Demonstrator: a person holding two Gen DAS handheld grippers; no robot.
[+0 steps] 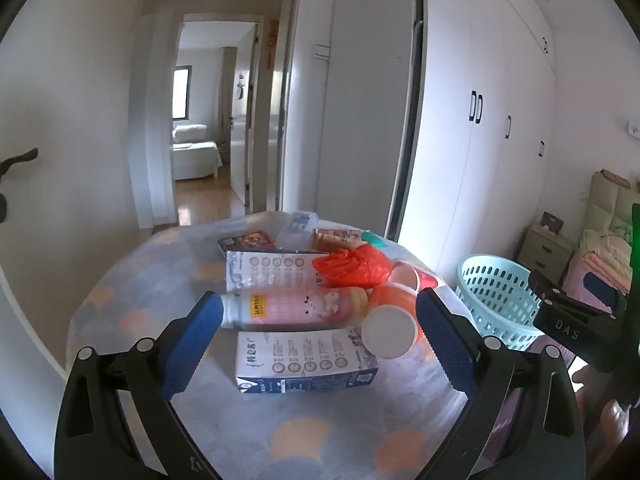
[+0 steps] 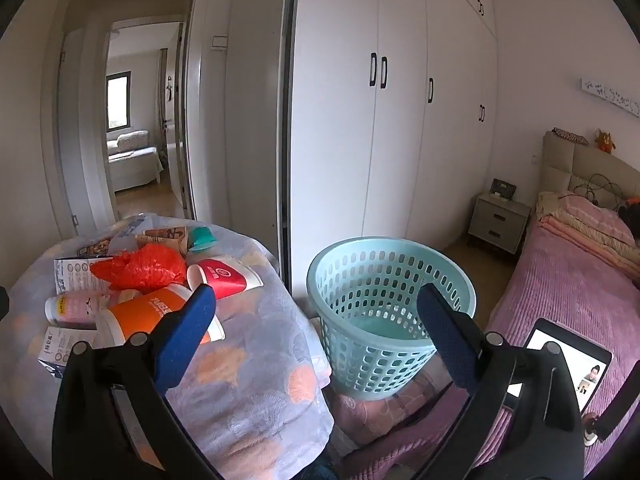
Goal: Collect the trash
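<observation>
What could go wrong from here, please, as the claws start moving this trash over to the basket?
1. The trash is packed close: the orange cup lies against the pink bottle and nearest carton, so the open left claw might nudge neighbours off the cloth-covered table.
2. The red plastic bag is limp and may slip.
3. The blue basket sits beside and below the table; a drop could miss its rim.
</observation>
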